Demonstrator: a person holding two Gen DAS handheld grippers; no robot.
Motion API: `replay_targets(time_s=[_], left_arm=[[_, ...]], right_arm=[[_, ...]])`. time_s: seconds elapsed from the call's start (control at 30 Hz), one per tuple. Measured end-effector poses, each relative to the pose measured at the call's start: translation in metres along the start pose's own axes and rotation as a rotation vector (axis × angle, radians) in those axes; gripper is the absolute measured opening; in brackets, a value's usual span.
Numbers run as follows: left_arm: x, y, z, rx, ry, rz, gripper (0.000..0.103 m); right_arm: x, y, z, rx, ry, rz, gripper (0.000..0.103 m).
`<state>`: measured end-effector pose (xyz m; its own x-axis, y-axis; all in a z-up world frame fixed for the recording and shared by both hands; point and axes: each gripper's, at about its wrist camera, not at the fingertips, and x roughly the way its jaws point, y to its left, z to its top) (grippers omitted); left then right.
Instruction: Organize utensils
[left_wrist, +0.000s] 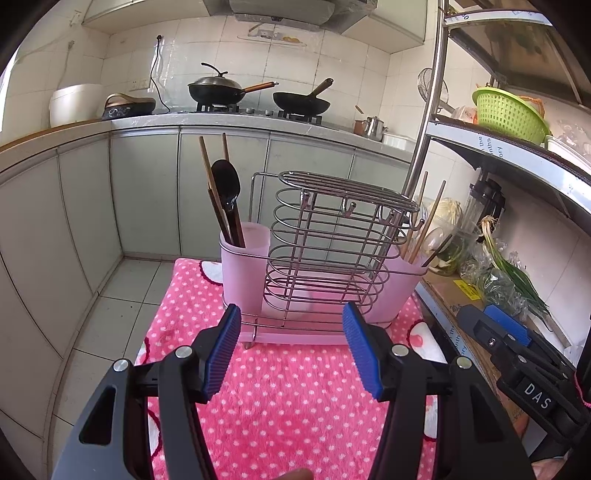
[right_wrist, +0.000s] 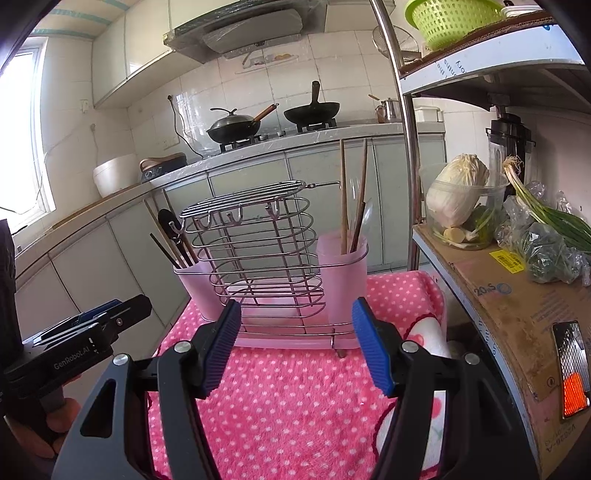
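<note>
A wire utensil rack (left_wrist: 332, 251) (right_wrist: 258, 258) with two pink cups stands at the far end of a pink dotted cloth (left_wrist: 288, 398) (right_wrist: 288, 398). The left cup (left_wrist: 243, 258) (right_wrist: 195, 284) holds a black spoon (left_wrist: 226, 184) (right_wrist: 170, 221) and dark chopsticks. The right cup (left_wrist: 402, 284) (right_wrist: 341, 280) holds wooden chopsticks (right_wrist: 344, 199) and a clear spoon. My left gripper (left_wrist: 291, 354) is open and empty, just short of the rack. My right gripper (right_wrist: 295, 350) is open and empty, also just short of the rack.
A metal shelf unit (left_wrist: 517, 155) (right_wrist: 498, 295) stands to the right with cabbage (right_wrist: 458, 192), green onions (right_wrist: 546, 210) and a green basket (left_wrist: 509, 114). A counter with two woks (left_wrist: 258, 96) runs along the back. Tiled floor lies to the left of the cloth.
</note>
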<state>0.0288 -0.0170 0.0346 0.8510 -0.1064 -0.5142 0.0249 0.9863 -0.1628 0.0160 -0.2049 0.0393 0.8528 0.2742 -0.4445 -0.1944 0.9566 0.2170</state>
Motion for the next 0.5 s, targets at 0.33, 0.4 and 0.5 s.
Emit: replay_targets(time_s=[0.33, 0.4, 0.5], left_arm=[[0.0001, -0.0007, -0.0005, 0.001, -0.001, 0.000, 0.056], [-0.0001, -0.0005, -0.0005, 0.000, -0.001, -0.001, 0.056], [0.0006, -0.0009, -0.0008, 0.001, -0.002, -0.002, 0.056]], right_arm=[[0.0004, 0.0007, 0.0004, -0.002, -0.002, -0.001, 0.063], [0.0008, 0.0008, 0.0004, -0.001, -0.001, 0.000, 0.063], [0.0009, 0.0010, 0.0004, -0.003, -0.001, 0.000, 0.063]])
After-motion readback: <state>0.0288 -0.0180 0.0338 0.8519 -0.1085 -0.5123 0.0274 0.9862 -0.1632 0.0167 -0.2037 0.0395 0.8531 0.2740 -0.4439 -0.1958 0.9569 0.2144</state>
